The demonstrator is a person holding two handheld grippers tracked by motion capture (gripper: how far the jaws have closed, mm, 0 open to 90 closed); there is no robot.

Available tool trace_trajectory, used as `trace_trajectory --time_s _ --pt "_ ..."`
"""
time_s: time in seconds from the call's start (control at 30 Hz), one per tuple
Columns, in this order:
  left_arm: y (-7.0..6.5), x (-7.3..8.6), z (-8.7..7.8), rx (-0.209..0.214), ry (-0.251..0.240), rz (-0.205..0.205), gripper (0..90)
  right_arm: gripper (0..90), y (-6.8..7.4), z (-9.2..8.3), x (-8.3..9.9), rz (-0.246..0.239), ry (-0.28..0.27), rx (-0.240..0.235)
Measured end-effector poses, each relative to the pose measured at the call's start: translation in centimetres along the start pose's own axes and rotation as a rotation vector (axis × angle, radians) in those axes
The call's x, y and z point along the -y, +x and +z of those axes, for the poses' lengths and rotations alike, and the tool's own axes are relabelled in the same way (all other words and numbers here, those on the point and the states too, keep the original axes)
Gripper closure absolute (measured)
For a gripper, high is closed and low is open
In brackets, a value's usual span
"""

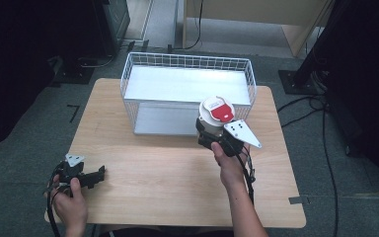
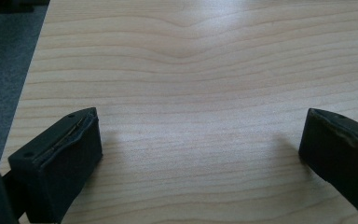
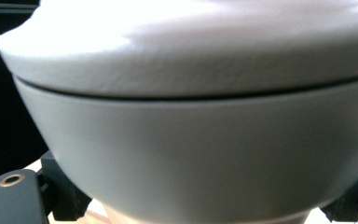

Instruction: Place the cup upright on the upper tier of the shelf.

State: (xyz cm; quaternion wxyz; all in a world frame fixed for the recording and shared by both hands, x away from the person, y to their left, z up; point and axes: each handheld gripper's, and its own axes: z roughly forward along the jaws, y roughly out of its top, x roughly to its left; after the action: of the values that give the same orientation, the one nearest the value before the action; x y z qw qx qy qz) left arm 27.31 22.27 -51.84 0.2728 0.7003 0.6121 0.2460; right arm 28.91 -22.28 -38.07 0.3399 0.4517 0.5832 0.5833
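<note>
Over the wooden table (image 1: 177, 177), my right gripper (image 1: 216, 134) clamps a white lidded cup (image 1: 216, 112), probably bound for the wire basket (image 1: 128, 79); my left gripper (image 1: 94, 177) rests agape.

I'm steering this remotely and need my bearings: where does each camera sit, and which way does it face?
High view: above the person's side, looking forward and down on the table and wire basket; both forearms, left gripper and right gripper show.
Left gripper view: rides the left gripper, faces bare wood between open fingers.
Right gripper view: rides the right gripper, tight against the white cup.
Shared: the high and right gripper views both show the cup; the high and left gripper views both show the tabletop.
</note>
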Motion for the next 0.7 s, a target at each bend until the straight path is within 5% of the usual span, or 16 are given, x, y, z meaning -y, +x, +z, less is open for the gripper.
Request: trace_trajectory --time_s 0.7 --pt "0.0 0.0 0.0 0.0 -0.001 0.0 0.0 11.0 0.7 2.6 -5.8 -0.051 -0.064 -0.007"
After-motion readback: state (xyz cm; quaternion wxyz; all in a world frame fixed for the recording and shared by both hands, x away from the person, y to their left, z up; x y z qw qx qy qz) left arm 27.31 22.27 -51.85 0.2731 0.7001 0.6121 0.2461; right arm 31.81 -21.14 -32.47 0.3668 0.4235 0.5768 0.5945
